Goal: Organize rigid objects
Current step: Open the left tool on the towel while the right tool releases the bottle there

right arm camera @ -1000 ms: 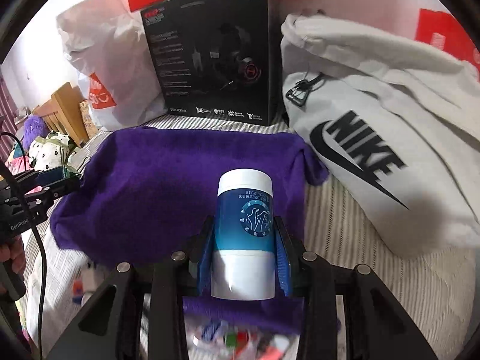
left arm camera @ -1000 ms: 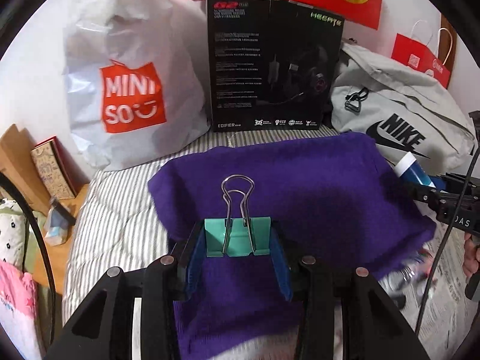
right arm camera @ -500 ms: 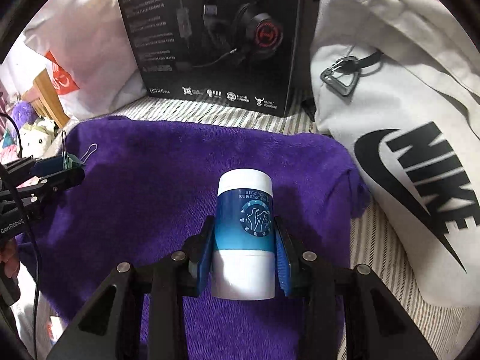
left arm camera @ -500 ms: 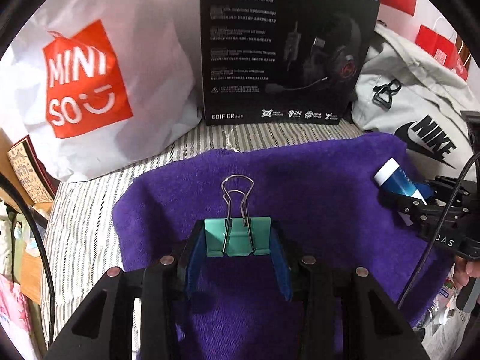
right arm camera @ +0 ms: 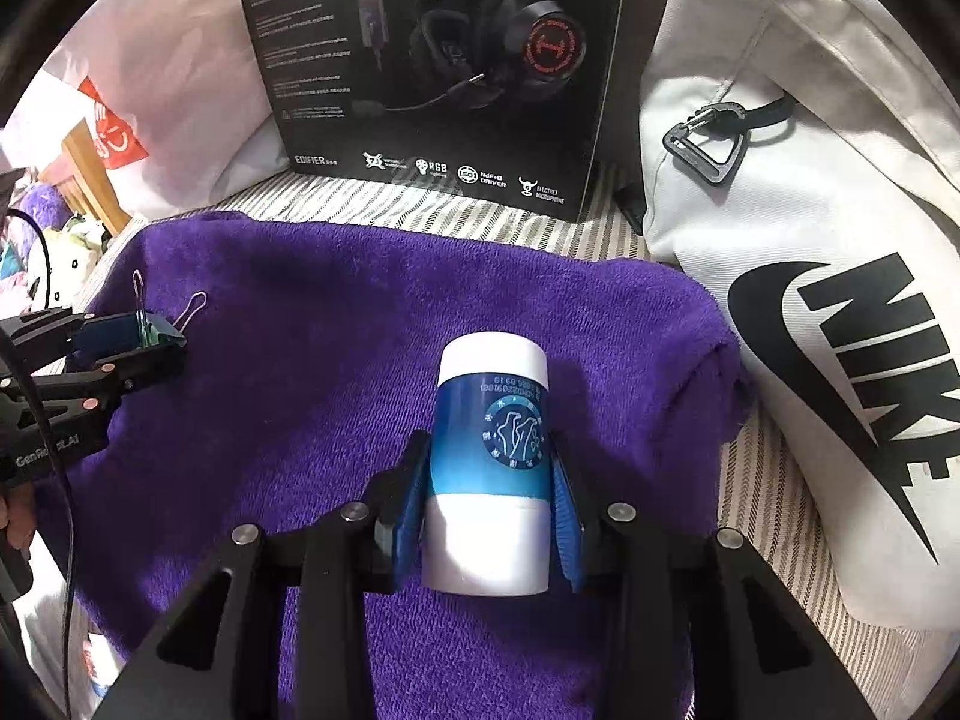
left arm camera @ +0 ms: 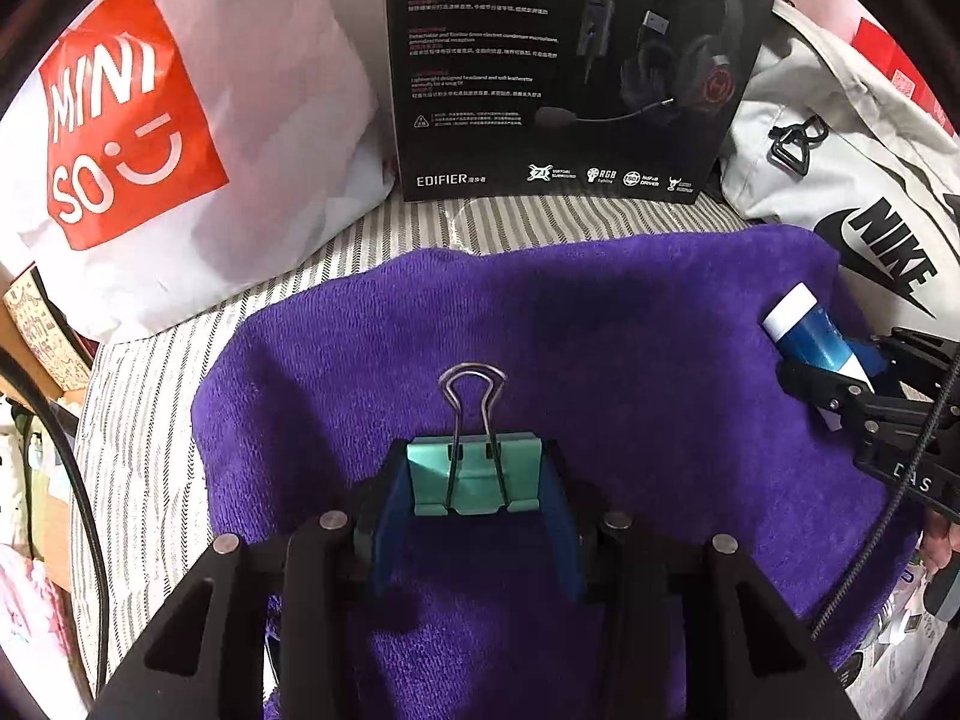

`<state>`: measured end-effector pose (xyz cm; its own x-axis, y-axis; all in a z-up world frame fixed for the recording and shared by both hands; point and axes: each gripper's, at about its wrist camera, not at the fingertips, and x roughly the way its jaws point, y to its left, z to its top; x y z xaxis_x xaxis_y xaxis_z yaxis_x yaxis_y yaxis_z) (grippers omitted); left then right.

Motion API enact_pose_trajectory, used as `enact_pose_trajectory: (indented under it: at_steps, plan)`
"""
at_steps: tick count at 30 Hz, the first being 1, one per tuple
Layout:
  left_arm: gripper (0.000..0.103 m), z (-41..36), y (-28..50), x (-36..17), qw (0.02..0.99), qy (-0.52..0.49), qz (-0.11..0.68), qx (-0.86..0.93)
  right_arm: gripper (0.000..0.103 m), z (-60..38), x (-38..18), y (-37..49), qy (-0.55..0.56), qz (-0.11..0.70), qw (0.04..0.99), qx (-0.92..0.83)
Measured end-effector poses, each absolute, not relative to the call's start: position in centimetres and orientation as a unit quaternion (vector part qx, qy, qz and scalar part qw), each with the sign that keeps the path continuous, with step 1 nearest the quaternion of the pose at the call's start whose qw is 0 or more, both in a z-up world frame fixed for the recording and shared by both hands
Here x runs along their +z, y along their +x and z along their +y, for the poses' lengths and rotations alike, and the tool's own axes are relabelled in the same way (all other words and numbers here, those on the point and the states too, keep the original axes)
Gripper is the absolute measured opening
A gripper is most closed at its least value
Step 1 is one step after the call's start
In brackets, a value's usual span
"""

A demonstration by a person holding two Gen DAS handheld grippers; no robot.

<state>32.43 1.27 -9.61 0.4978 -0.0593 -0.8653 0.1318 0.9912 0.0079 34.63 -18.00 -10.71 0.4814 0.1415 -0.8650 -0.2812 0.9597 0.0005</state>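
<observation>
My left gripper (left arm camera: pixel 474 480) is shut on a teal binder clip (left arm camera: pixel 474 477) with silver wire handles, held low over a purple towel (left arm camera: pixel 540 324). It also shows in the right wrist view (right arm camera: pixel 147 330) at the towel's left edge. My right gripper (right arm camera: pixel 489 474) is shut on a blue and white cylindrical bottle (right arm camera: pixel 492 456), held over the right part of the purple towel (right arm camera: pixel 336 330). The bottle also shows in the left wrist view (left arm camera: pixel 810 333) at the towel's right side.
A black headset box (left arm camera: pixel 570 66) stands behind the towel on a striped bed cover (left arm camera: pixel 150 390). A white Miniso bag (left arm camera: pixel 168 138) sits back left. A white Nike bag (right arm camera: pixel 810 270) lies on the right. Small colourful items (right arm camera: pixel 96 666) lie off the towel's near left edge.
Both grippers have moved forward over the purple towel, closer to the headset box, each still holding its object. The small items near the towel's front edge have dropped out of the middle of view.
</observation>
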Motion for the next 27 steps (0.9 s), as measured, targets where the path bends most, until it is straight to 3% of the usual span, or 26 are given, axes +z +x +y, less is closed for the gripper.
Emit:
enact_pose_trajectory:
  at_steps: [6, 10, 14, 27]
  plan:
    - [0.065, 1.1, 31.7, -9.9, 0.865, 0.043, 0.499, -0.028, 0.049, -18.4, -10.6, 33.6, -0.064, 0.501, 0.853, 0.128]
    - [0.072, 1.3, 31.1, -10.0, 0.861, 0.031, 0.507, -0.030, 0.056, -18.9, -10.1, 32.3, -0.056, 0.502, 0.854, 0.126]
    - [0.072, 1.2, 29.5, -9.7, 0.865, 0.038, 0.499, -0.030, 0.064, -19.6, -9.3, 30.5, -0.047, 0.495, 0.859, 0.123]
    - [0.073, -1.2, 18.9, -4.7, 0.884, 0.049, 0.457, -0.086, 0.064, -22.7, -5.6, 22.4, -0.024, 0.477, 0.872, 0.111]
